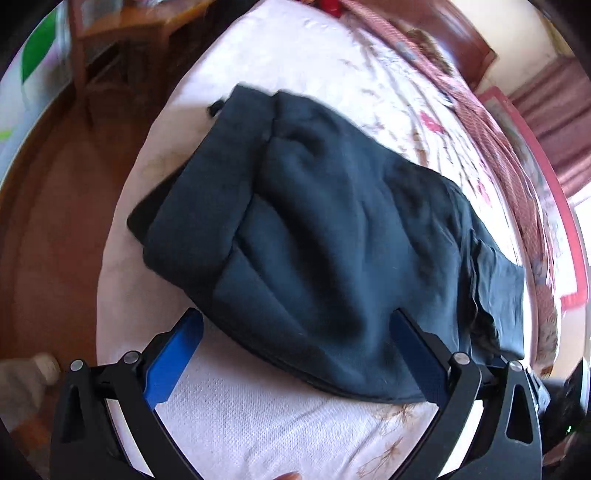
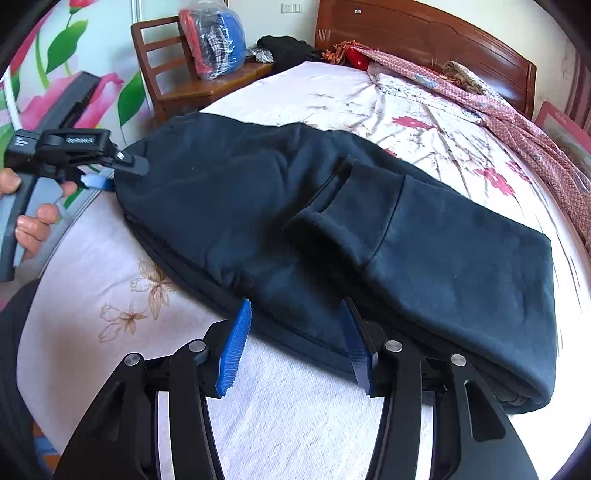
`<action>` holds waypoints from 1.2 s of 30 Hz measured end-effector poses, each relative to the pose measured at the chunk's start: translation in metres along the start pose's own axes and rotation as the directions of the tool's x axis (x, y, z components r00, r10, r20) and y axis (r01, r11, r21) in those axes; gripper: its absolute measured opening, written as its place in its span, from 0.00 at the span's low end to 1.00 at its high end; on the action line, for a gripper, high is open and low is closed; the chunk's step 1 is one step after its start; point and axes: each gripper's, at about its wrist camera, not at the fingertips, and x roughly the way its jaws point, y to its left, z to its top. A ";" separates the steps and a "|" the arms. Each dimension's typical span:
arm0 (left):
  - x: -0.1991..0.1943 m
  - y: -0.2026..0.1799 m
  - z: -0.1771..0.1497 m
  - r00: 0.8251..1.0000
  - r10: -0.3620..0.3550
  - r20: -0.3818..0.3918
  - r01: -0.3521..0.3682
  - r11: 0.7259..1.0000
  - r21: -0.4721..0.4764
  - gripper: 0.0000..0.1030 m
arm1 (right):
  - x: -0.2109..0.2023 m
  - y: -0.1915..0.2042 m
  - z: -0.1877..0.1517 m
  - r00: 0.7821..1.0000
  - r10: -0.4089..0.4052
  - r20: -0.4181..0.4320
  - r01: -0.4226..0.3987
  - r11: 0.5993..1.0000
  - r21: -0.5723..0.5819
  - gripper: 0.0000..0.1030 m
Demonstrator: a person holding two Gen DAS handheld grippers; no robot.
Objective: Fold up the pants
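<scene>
The bed [image 2: 332, 92] fills most of both views, its white sheet printed with pink and brown flowers, a wooden headboard [image 2: 424, 33] at the upper right of the right wrist view. The pants [image 2: 332, 229], dark and thick, lie folded in a long bundle across the middle of the bed, running from the left edge down to the lower right, with a cuffed end turned back on top near the centre. A pink checked blanket [image 2: 517, 122] is bunched along the right edge. A wooden chair [image 2: 162, 59] stands at the upper left, beside a table with a plastic bag [image 2: 214, 40] on it. The right gripper [image 2: 295, 347] sits at the lower centre, jaws partly open over the near hem, pressing on nothing. The left gripper [image 1: 295, 350] has its jaws wide apart, straddling the pants' near edge without gripping. A hand [image 2: 33, 221] holds its handle at the left edge.
</scene>
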 end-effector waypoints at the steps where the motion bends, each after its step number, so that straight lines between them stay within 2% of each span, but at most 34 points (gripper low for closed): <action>1: -0.001 0.000 -0.001 1.000 -0.006 0.012 0.006 1.000 -0.004 0.98 | -0.001 0.000 0.001 1.000 -0.002 0.004 0.002 1.000 -0.001 0.48; 5: 0.004 -0.002 0.001 1.000 -0.006 0.023 0.006 1.000 -0.012 0.98 | 0.000 -0.002 0.000 1.000 -0.001 0.000 0.001 1.000 0.004 0.48; 10: 0.002 0.001 0.010 0.995 -0.076 0.061 0.080 0.994 -0.080 0.98 | -0.002 0.000 0.000 1.000 0.013 -0.002 -0.013 1.000 -0.012 0.48; 16: 0.002 0.000 0.014 0.989 -0.114 0.096 0.121 0.990 -0.074 0.98 | 0.002 0.005 -0.001 1.000 0.026 -0.013 -0.027 0.999 -0.023 0.48; 17: 0.003 -0.001 0.013 0.990 -0.104 0.099 0.111 0.992 -0.065 0.88 | 0.003 0.006 0.000 0.999 0.032 -0.015 -0.033 0.999 -0.027 0.48; 18: 0.006 -0.004 0.012 0.995 -0.034 0.096 0.039 0.998 -0.048 0.67 | 0.003 0.007 -0.001 0.999 0.040 -0.013 -0.040 0.999 -0.029 0.48; 19: 0.006 -0.004 0.013 0.995 -0.002 0.101 0.006 0.999 -0.038 0.59 | 0.003 0.008 -0.001 0.999 0.044 -0.014 -0.044 0.998 -0.033 0.48; 20: 0.006 -0.004 0.012 0.994 0.012 0.111 -0.010 1.000 -0.017 0.45 | 0.003 0.009 -0.001 0.999 0.046 -0.017 -0.047 0.998 -0.038 0.48; 21: 0.006 -0.001 0.011 0.995 -0.005 0.102 0.007 1.000 -0.021 0.33 | 0.004 0.010 0.000 0.999 0.048 -0.018 -0.048 0.998 -0.041 0.48; 24: 0.003 0.007 0.013 0.993 -0.067 0.092 0.074 0.994 -0.081 0.25 | 0.003 0.012 0.000 0.998 0.057 -0.019 -0.058 0.997 -0.043 0.48; 26: -0.001 0.000 0.012 0.993 -0.053 0.101 0.059 0.996 -0.059 0.21 | 0.002 0.012 0.001 0.998 0.061 -0.017 -0.062 0.997 -0.046 0.48; 31: -0.024 -0.023 0.011 0.989 0.015 0.144 -0.017 1.000 0.012 0.18 | -0.003 0.010 0.000 0.998 0.061 -0.013 -0.062 0.997 -0.045 0.48; 34: -0.035 -0.042 0.010 0.981 0.079 0.176 -0.093 0.993 0.070 0.17 | -0.005 0.007 -0.003 0.998 0.060 -0.013 -0.061 0.997 -0.037 0.48; 36: -0.044 -0.062 0.013 0.969 0.134 0.207 -0.163 0.978 0.129 0.17 | -0.008 0.005 -0.005 0.998 0.060 -0.010 -0.061 0.997 -0.037 0.48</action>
